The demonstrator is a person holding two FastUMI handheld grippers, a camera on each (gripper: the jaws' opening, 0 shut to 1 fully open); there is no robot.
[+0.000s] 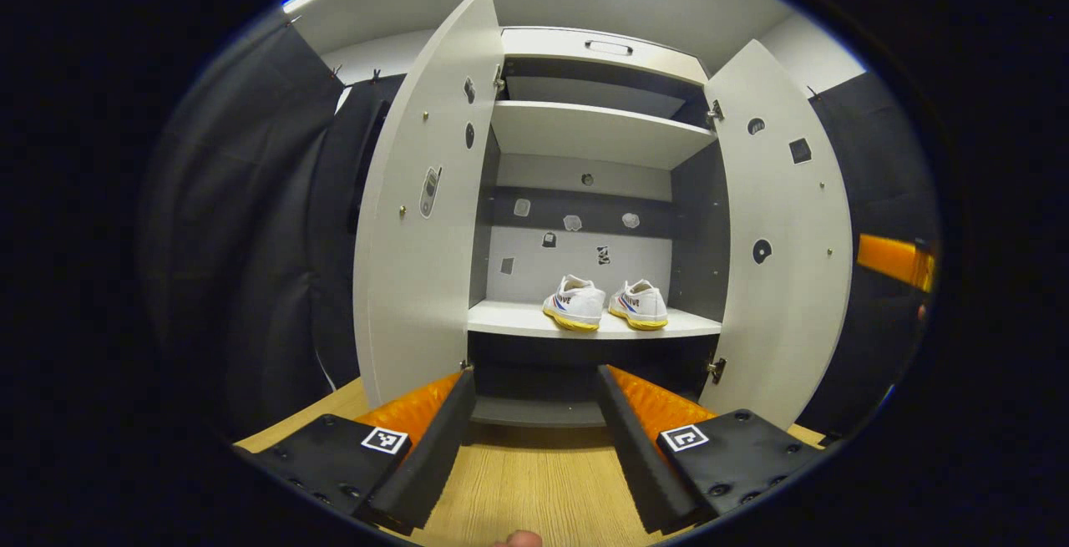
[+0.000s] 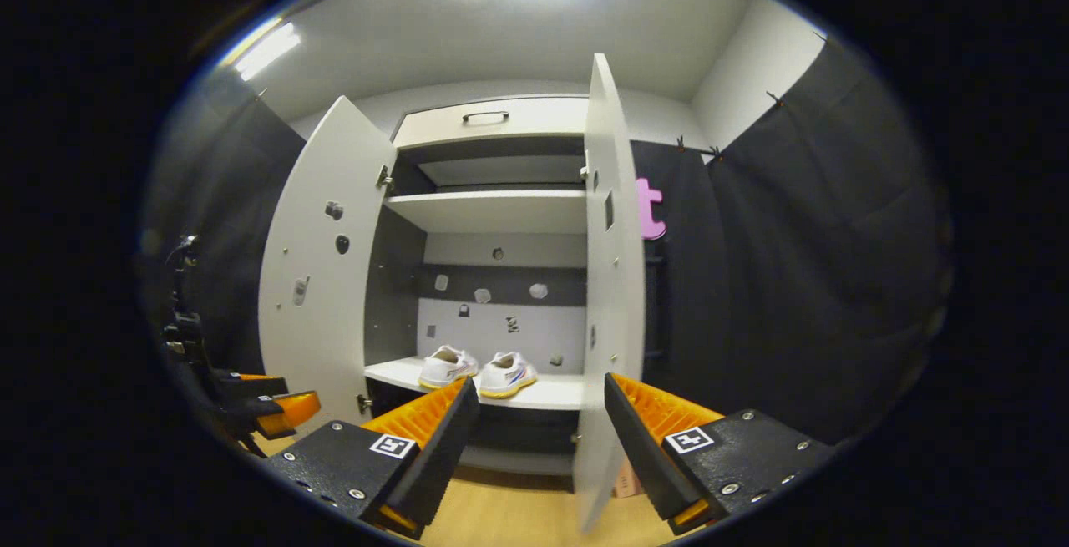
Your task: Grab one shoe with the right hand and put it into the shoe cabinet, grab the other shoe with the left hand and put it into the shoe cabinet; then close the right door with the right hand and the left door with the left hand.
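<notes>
- left door (image 1: 417, 213): swung wide open, ahead and to the left of the left gripper (image 1: 534, 413); flat stiff panel on hinges, probably light and easy-swinging; best pushed on its outer free edge or flat face, no pinch needed.
- left gripper: fingers spread wide, nothing between them, hovering above the wood floor (image 1: 526, 488) straight in front of the shoe cabinet (image 1: 601, 54).
- shoes: two, a pair. left shoe (image 1: 575, 303) and right shoe (image 1: 639, 305) sit side by side on the lower shelf (image 1: 509, 320), straight ahead of and above the left gripper's fingers, toes facing out, just beside each other. Look like canvas with rubber soles, so light, soft uppers, grippy soles; nothing left to grab there, judging by the task.
- right door (image 2: 614, 280): open, seen edge-on directly ahead of the right gripper (image 2: 541, 430), its lower edge sits between the fingers in view but touching neither, as far as I can tell. Same stiff light panel; push on the free edge.
- right gripper: spread wide, empty.
- counts: two shoes, two doors, one cabinet, two grippers. Both doors not yet closed.
</notes>
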